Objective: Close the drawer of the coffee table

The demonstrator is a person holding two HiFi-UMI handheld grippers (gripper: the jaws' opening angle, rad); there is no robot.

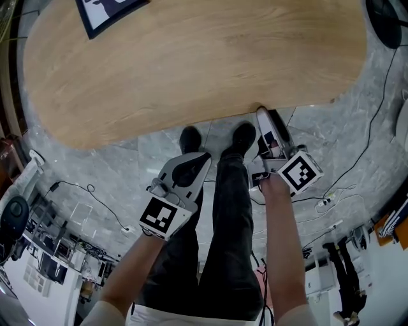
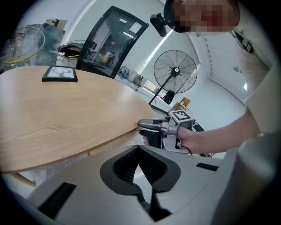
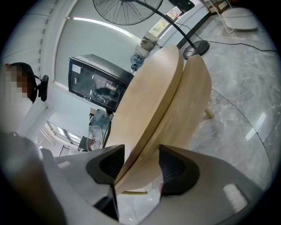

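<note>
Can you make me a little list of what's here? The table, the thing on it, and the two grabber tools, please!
Table: oval wooden coffee table, seen from above
On table: one black-framed picture, at the far side
Left gripper: jaws together, nothing in them, short of the table
Right gripper: jaws apart, the table's edge between them
Drawer: none sticks out past the edge in the head view
Floor: grey stone floor
</note>
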